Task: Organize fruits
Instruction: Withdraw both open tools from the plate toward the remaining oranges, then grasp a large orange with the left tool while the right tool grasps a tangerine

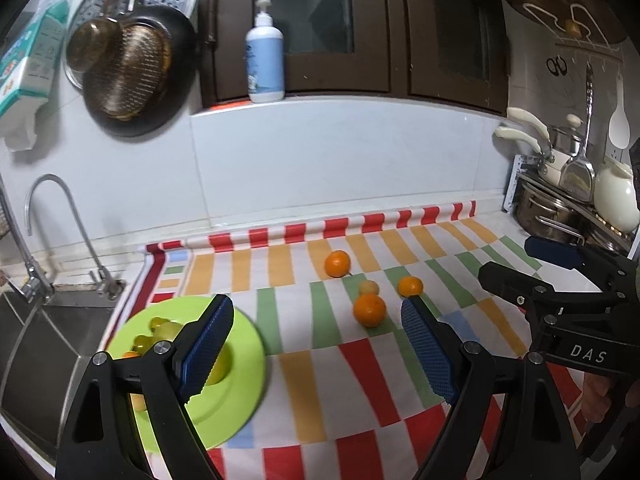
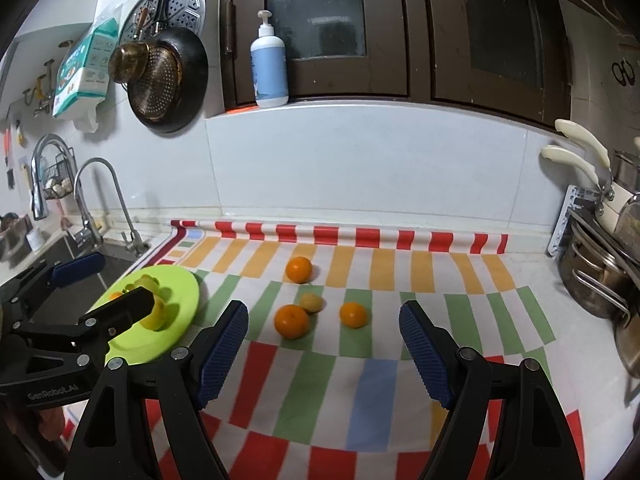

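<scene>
Left gripper [image 1: 316,344] hovering with jaws spread wide, empty, near plate [image 2: 182,300] at left by sink [image 1: 48,328], likely because plate is serving as collecting spot. Green-yellow fruits [image 1: 162,330] lying on plate. Right gripper [image 2: 324,346] also gaping, empty, facing loose fruit mid-cloth [image 2: 372,392]. Three oranges [image 2: 291,321] and pale fruit [image 2: 311,302] sitting apart from plate, probably awaiting transfer; nearest orange looking likeliest next pick.

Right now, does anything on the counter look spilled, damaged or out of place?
Nothing spilled or damaged. Three oranges and a small yellowish fruit lie loose on the striped cloth, off the green plate. Both grippers are open and empty.
</scene>
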`<state>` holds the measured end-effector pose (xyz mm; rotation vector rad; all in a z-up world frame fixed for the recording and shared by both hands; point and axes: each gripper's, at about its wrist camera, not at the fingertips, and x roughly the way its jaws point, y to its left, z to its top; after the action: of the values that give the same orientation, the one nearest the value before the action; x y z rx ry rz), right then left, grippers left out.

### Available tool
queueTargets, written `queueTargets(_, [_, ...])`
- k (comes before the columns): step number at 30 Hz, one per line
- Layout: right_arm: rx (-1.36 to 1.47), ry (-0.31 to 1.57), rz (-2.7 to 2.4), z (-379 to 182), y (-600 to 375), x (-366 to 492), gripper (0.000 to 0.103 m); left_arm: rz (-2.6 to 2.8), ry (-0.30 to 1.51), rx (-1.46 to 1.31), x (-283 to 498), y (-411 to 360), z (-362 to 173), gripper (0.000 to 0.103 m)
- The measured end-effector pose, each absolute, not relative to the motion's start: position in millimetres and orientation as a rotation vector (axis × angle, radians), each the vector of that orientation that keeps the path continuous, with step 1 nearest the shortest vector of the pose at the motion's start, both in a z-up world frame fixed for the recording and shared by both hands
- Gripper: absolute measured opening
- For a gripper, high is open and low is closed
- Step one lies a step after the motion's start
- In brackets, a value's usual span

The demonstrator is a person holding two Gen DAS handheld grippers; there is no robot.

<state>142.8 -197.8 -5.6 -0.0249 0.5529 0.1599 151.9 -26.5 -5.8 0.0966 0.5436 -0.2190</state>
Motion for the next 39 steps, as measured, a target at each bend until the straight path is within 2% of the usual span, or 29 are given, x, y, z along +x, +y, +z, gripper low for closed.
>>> queueTargets(15, [-0.095,0.62,0.2,-46.0,-220.4,196.1,0.077,-0.279,0.624,0.17,202.3,-62.9,-52.2,0.086])
queueTargets(25, [-0.086,0.723,0.236,-82.7,-228.6,238.5,0.064,-0.339,0.762,0.183,245.7,-82.5,-93.1,0.082])
queueTargets(29, [-0.075,0.758,0.251,-96.2,-230.7,251.3,0.063,-0.353,0.789,0.184,258.9,-86.4,-101.6,0.079])
queueTargets(33, [-0.069,0.796,0.271,-108.9,-230.6,263.0,0.056,-0.369,0.8,0.2,268.9,-91.4,-108.0,0.077])
queueTargets(39, [-0.068,0.834,0.304,-122.8,-227.6,277.6,0.051,-0.392,0.828,0.2,280.6,-96.3,-116.6,0.066])
